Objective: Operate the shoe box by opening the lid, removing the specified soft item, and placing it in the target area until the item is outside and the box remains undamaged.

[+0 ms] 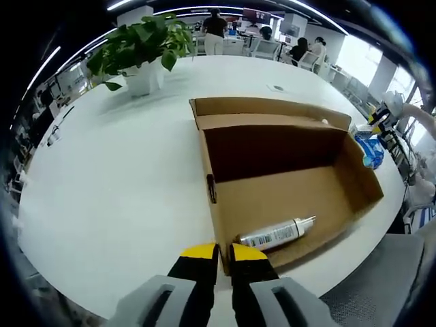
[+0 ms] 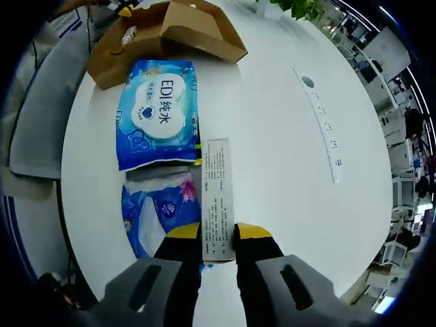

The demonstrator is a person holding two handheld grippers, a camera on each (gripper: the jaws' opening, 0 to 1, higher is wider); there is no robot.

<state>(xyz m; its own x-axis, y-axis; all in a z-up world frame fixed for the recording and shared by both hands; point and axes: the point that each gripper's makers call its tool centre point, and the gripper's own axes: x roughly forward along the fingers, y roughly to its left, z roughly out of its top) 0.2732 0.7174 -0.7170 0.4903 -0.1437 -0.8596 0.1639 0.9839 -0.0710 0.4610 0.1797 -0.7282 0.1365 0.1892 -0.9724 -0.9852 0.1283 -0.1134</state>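
Left gripper view: your left gripper (image 1: 225, 253) has its yellow-tipped jaws nearly together, with a narrow gap between them and nothing held. The tips sit at the near corner of the shoe box (image 1: 286, 197), just beside its wall; you cannot tell whether they touch it. The box lies open on the white table (image 1: 116, 184), its lid (image 1: 266, 109) folded back at the far side. Inside, a spray bottle (image 1: 276, 234) lies on its side against the near wall. A potted plant (image 1: 142, 51) stands on the table well beyond the box.

Right gripper view: your right gripper (image 2: 218, 235) grips a slim white carton (image 2: 218, 199) printed with fine text; both jaws press its long sides near its near end. The carton lies flat on the table, pointing away from you.

Just beside the carton lies the soft item, a blue wet-wipe pack (image 2: 158, 112), outside the box and flat on the table. A second blue pack (image 2: 155, 211) lies nearer to you, touching the carton's side and partly under the jaw on that side. The shoe box (image 2: 163, 34) appears beyond the packs, near the table edge.
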